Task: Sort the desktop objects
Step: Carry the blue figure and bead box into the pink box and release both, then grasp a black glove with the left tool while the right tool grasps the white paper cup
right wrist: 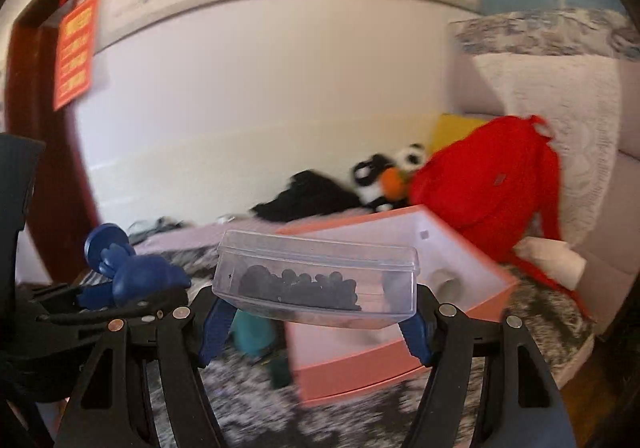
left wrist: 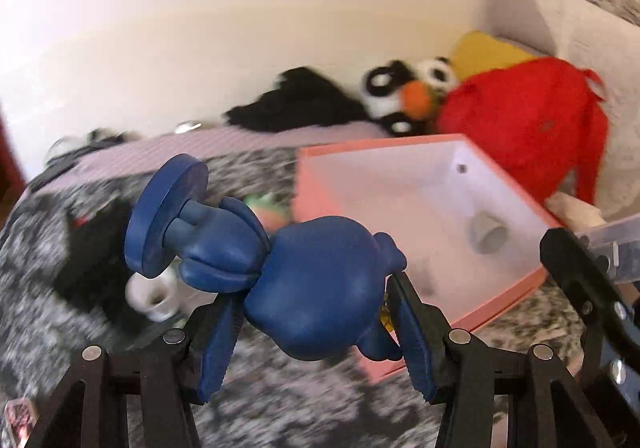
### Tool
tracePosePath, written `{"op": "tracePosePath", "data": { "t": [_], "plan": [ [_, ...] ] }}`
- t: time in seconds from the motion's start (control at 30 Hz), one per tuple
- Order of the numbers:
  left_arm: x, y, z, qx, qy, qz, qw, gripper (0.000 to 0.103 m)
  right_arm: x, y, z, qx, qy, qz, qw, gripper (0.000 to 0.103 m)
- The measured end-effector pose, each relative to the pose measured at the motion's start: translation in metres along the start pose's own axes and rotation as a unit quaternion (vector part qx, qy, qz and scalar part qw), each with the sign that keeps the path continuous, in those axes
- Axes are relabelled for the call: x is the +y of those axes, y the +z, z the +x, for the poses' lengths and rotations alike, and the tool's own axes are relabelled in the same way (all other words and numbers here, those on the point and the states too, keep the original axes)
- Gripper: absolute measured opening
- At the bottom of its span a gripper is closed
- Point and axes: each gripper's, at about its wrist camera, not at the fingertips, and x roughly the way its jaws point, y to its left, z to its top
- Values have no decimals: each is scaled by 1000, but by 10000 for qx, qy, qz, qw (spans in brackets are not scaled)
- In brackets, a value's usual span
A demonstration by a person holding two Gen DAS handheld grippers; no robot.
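While a dark blue toy figure with a round base disc lies sideways in the air, the left tool has its blue pads clamped on the figure's rounded body, the disc end sticking out to the left. Beside it, the right tool grips a clear plastic case by its two short ends; the lid is closed and small black pieces are heaped inside. In the right wrist view, the figure and the left tool show at the lower left, near the case. Both held things hang above the near edge of a pink open box with a white inside, where a small grey cylinder lies. This box rests on a speckled grey and white worktop. Behind the box sit a red backpack, a black-and-white plush toy with an orange nose, and a dark cloth, against a white wall.
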Motion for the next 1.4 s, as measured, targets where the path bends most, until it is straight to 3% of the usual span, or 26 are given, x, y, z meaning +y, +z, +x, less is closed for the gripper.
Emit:
{"op": "tracePosePath", "data": {
  "t": [0.2,0.33,0.43,0.5,0.53,0.57,0.77,0.93,1.13,1.4],
  "plan": [
    [-51,34,41,91,-410,323,9986,61,-78,25,30,43,-705,558,9959,73],
    [-75,48,77,226,-569,499,9969,61,-123,27,70,366,-1003,872,9904,74],
    [-84,52,108,525,-715,459,9950,62,-144,25,107,718,-866,1106,9875,74],
    [-81,55,124,625,-677,224,9955,75,-148,23,129,881,-757,1165,9864,80],
    [-78,56,127,535,-639,147,9964,83,-149,21,139,976,-744,1139,9859,91],
    [-75,57,128,435,-627,108,9970,86,-148,20,146,1020,-720,1108,9860,94],
    [-49,59,127,272,-567,-184,9979,91,-136,18,156,953,-571,898,9897,94],
    [-14,39,110,301,-335,-400,9982,91,-107,17,145,759,-313,713,9941,94],
    [50,-14,76,427,411,-519,9969,91,-32,9,125,549,344,143,9978,96],
    [178,-79,28,611,1412,-1322,9792,91,101,-37,131,1112,1413,-510,9824,96]
  ]
}}
